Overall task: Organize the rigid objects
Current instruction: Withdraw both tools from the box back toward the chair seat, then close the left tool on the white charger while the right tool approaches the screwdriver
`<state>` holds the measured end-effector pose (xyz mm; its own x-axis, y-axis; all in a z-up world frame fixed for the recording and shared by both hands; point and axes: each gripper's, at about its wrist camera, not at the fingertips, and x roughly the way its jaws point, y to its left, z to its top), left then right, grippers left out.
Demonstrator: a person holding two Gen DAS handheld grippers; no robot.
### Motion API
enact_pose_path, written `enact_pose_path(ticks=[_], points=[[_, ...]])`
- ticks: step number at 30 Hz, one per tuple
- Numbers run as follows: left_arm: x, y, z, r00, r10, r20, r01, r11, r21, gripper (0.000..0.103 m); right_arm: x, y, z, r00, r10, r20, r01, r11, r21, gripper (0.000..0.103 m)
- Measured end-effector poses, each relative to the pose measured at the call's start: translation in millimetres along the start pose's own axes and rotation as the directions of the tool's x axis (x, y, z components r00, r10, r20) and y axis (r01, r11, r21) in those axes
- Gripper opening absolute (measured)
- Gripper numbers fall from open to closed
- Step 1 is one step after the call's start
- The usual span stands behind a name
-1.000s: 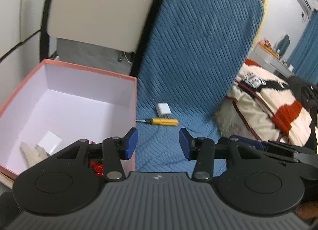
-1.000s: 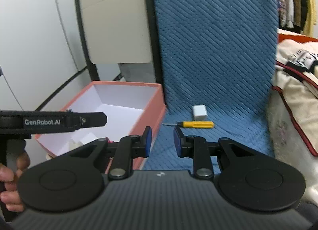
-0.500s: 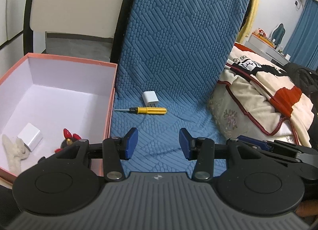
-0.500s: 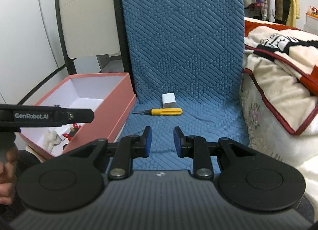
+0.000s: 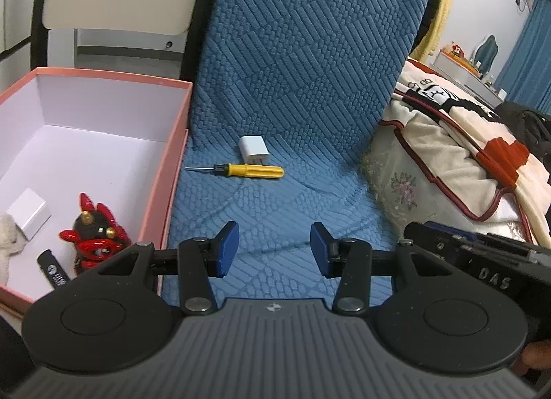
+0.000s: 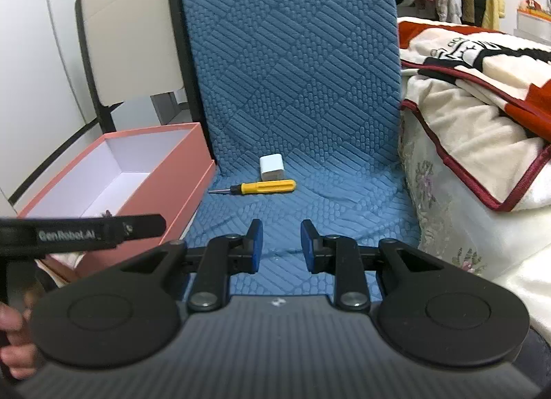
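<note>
Left wrist view
Left gripper (image 5: 274,249): fingers spread, nothing held, poised above blue quilted cover (image 5: 292,89).
Pink box (image 5: 172,157): left of gripper; contains red-and-black figurine (image 5: 93,230), white cube (image 5: 27,213), black stick (image 5: 53,269), pale fluffy item at edge.
Yellow screwdriver (image 5: 246,170): flat on cover, tip toward box, well ahead of fingers.
White charger (image 5: 253,150): just behind screwdriver, apparently touching.

Right wrist view
Right gripper (image 6: 281,245): fingers parted by a moderate gap, empty.
Yellow screwdriver (image 6: 263,187): straight ahead, outside pink box (image 6: 162,188).
White charger (image 6: 271,166): just beyond handle.

Step in hand: judged as approach to remaining loose items.
Next move: advance, straddle screwdriver handle across its width, close, carry to box.
</note>
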<state>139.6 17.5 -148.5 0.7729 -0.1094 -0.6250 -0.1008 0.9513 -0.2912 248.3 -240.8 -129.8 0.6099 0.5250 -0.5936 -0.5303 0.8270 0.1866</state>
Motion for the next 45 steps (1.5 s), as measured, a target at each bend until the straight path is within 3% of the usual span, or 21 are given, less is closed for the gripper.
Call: enact_pose_path(ticks=[12,26,29,32,39,44,45], points=[[41,-19,5,0.999,-0.027,-0.044,0.029,0.999,0.043,0.052,8,-20,10,1.000,0.002,-0.011,-0.001,0.996,0.088,0.029],[97,-14,37,0.997,0.008,-0.078,-0.007,1.000,0.011,0.052,50,-33,16,0.992,0.122,-0.044,-0.116,0.987,0.115,0.029],[120,-10,52,0.994,0.007,-0.105,-0.008,1.000,-0.009,0.052,76,-36,21,0.981,0.155,-0.114,-0.141,0.983,0.119,0.029],[145,-6,68,0.993,0.018,-0.116,-0.019,1.000,-0.013,0.052,92,-30,31,0.974,0.207,-0.091,-0.203,0.978,0.050,0.029],[194,16,92,0.985,0.066,-0.158,-0.076,0.996,-0.054,0.052,147,-25,50,0.948,0.246,-0.201,-0.265,0.962,-0.069,0.029],[223,28,104,0.978,0.045,-0.202,-0.064,0.994,-0.090,0.053,183,-20,58,0.936,0.246,-0.253,-0.286,0.948,-0.138,0.029],[228,29,106,0.978,0.038,-0.207,-0.058,0.994,-0.094,0.058,187,-20,60,0.935,0.248,-0.253,-0.291,0.944,-0.154,0.034]])
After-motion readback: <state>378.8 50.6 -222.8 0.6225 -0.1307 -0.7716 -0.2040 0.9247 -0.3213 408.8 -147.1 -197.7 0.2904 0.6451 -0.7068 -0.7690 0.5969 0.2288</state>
